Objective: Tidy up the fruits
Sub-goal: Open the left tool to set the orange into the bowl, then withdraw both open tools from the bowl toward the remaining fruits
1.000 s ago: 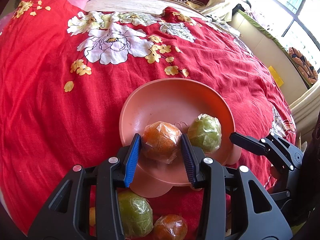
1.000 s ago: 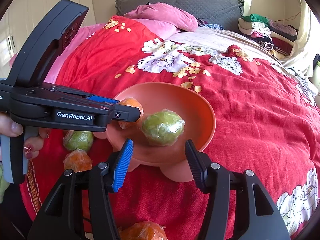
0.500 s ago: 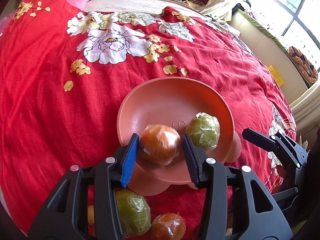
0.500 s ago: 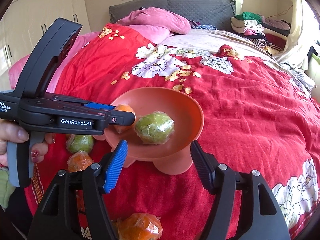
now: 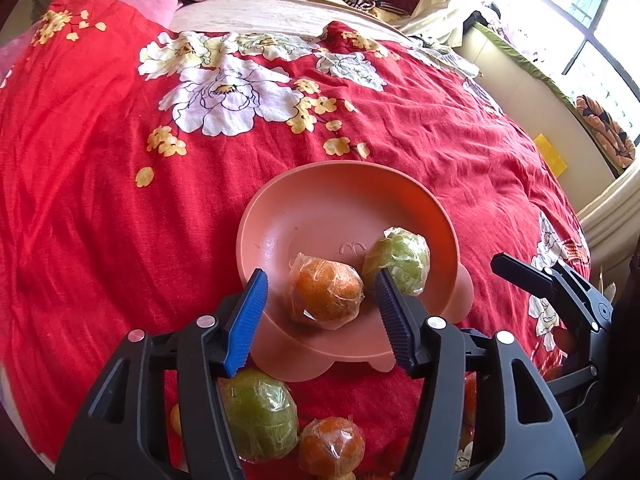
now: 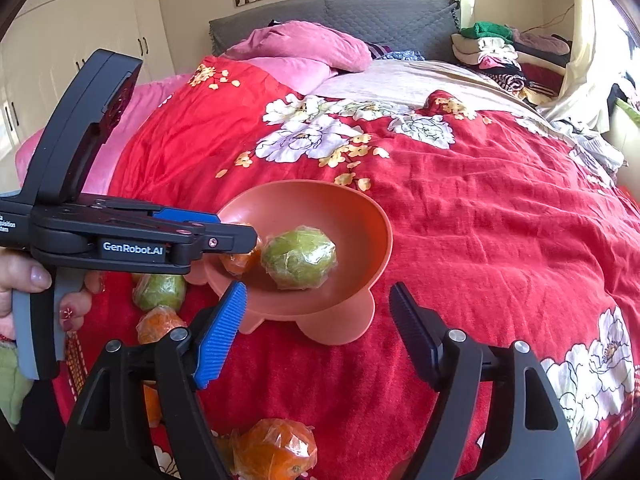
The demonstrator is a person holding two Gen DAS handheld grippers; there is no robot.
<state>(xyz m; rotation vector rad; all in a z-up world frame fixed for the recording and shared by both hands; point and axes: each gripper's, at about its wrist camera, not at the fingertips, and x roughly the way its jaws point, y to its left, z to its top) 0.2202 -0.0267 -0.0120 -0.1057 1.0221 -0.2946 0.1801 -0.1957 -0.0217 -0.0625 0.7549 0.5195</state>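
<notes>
A salmon-pink bowl sits on the red flowered bedspread. In it lie a wrapped orange fruit and a wrapped green fruit. My left gripper straddles the orange fruit with its jaws opening; the pads stand clear of it on both sides. My right gripper hovers in front of the bowl's foot, jaws opening, nothing between them. On the bedspread outside the bowl lie another green fruit and orange fruits, one below my right gripper.
Pink pillows and a grey headboard lie at the far end. Folded clothes are piled at the back right. A window and ledge run along the right. A hand holds the left gripper's handle.
The left gripper's pads, which pressed the orange fruit, have spread apart and the fruit now rests in the bowl. The right gripper's jaws have widened and it has drawn back a little from the bowl.
</notes>
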